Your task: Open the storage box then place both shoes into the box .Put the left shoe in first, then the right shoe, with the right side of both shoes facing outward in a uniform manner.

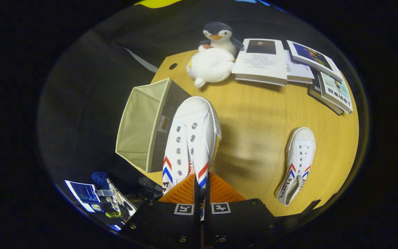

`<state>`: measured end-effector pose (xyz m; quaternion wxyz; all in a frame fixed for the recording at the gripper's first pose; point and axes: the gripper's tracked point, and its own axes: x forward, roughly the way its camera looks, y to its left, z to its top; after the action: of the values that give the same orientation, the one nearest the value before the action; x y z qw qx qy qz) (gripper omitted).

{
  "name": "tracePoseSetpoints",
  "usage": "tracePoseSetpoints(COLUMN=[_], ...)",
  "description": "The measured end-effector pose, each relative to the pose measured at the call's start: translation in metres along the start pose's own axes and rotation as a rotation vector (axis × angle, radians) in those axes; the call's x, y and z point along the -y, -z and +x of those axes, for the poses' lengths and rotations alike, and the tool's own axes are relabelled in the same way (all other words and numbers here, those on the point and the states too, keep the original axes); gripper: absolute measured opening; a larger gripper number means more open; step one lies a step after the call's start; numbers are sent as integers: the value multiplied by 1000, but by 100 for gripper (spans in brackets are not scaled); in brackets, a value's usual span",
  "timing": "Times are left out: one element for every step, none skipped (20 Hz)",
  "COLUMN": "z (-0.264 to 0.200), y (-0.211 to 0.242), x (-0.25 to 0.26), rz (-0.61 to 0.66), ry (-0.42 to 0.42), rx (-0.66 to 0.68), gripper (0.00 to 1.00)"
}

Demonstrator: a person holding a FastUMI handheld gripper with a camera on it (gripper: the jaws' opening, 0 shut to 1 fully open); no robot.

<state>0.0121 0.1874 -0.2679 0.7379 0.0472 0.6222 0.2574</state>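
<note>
1. The fabric storage box [143, 124] lies open just ahead and left of the fingers; its rim could catch the shoe's toe — tipping the box.
2. The gripper [202, 193] pinches the heel of a white sneaker [190, 138], toe forward, held above the table [254, 114] — a thin hold that could slip.
3. The other sneaker [297, 162] waits well right of the fingers.

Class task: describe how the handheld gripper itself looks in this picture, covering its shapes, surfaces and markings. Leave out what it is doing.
The gripper has two fingers with ribbed, ridged pads that taper forward like wedges. Behind them sits a dark, blocky body fastened with small round screws. Each side of the body carries a square black-and-white fiducial marker near the base of its finger. No cables are visible.
</note>
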Motion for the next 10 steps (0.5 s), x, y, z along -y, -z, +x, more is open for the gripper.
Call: tracePoseSetpoints(z=[-5, -9, -11, -10, -7, -4, 2, 8, 16, 24], y=[-6, -14, -21, -30, -38, -46, -53, -60, -67, -72], x=[-14, -28, -41, -55, -71, -85, -99, -112, -122, -130], rz=[-13, -32, -57, -80, -97, -113, -133, -157, -174, -187], ry=[-18, -32, -44, -55, -71, -84, -91, -91, -88, -80], rx=[3, 9, 17, 23, 27, 26, 24, 21, 17, 11], gripper=[4, 4, 4, 4, 4, 4, 4, 4, 4, 4])
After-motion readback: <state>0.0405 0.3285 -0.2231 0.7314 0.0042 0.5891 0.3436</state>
